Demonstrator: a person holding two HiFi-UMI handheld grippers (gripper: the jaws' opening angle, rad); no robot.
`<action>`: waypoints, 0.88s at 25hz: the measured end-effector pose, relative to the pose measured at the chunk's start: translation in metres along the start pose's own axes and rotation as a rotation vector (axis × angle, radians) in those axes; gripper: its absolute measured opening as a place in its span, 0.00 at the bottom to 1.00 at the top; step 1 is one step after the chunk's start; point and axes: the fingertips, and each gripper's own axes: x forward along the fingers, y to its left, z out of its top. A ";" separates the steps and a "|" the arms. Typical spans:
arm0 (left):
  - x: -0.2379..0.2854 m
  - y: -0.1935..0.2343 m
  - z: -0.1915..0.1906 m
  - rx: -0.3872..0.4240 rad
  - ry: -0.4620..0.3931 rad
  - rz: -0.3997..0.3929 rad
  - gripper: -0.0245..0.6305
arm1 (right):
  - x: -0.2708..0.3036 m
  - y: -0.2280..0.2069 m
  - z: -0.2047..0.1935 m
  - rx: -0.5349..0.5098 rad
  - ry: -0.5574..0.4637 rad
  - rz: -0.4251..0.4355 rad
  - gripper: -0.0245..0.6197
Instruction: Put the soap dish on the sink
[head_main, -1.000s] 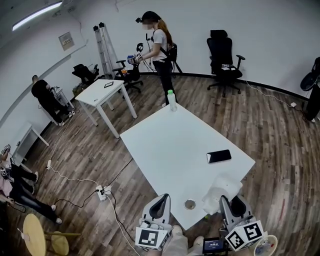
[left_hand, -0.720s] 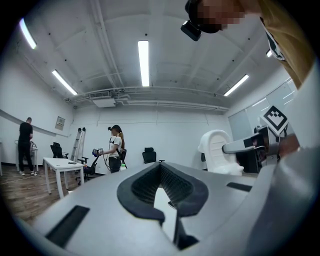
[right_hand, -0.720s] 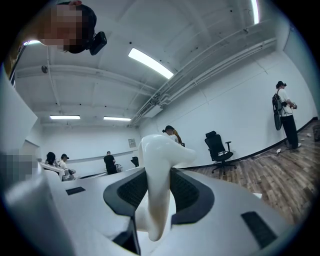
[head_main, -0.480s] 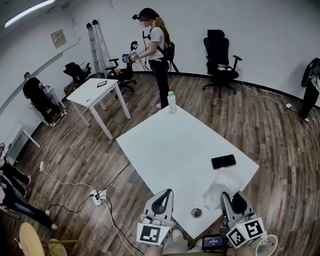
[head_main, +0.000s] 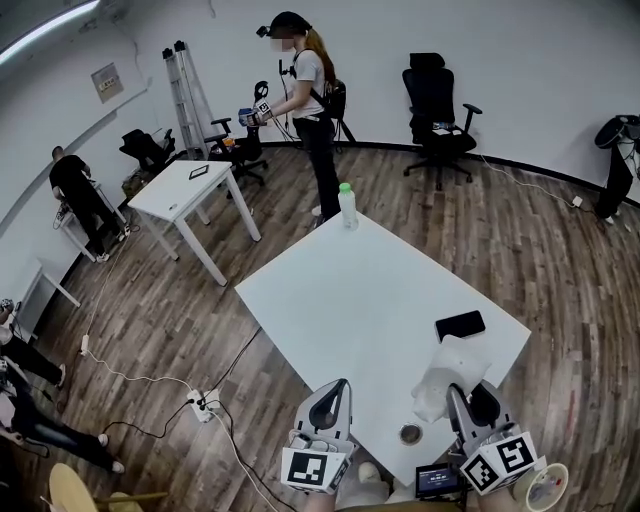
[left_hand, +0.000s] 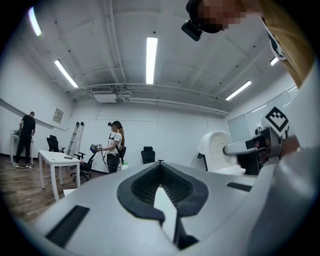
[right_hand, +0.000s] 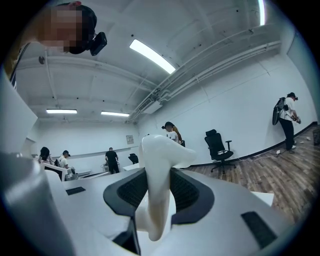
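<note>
My right gripper (head_main: 466, 402) is shut on a white soap dish (head_main: 446, 374), which it holds just above the near right corner of the white table (head_main: 340, 300). In the right gripper view the soap dish (right_hand: 159, 160) stands upright between the dark pads (right_hand: 192, 192). My left gripper (head_main: 327, 404) hovers at the table's near edge with its jaws a little apart and nothing between them. A small round metal piece like a drain (head_main: 410, 434) lies on the table between the two grippers. No sink is in sight.
On the table a black phone (head_main: 460, 325) lies at the right and a green-capped bottle (head_main: 347, 205) stands at the far corner. A person (head_main: 305, 95) with grippers stands beyond the bottle. Also around are a smaller white table (head_main: 185, 190), an office chair (head_main: 435, 110) and floor cables (head_main: 200, 405).
The table's near corner, the phone and the round metal piece have slid down and right in the head view. Both grippers keep their places in it, the soap dish still in the right one.
</note>
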 end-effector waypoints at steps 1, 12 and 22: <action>0.002 -0.001 0.002 0.003 -0.007 0.001 0.05 | 0.003 0.000 0.000 -0.004 0.008 0.011 0.26; 0.034 -0.009 -0.005 0.004 0.042 0.022 0.05 | 0.019 -0.023 -0.015 0.024 0.074 0.073 0.26; 0.049 -0.006 -0.034 -0.020 0.103 0.017 0.05 | 0.039 -0.046 -0.056 0.095 0.172 0.081 0.26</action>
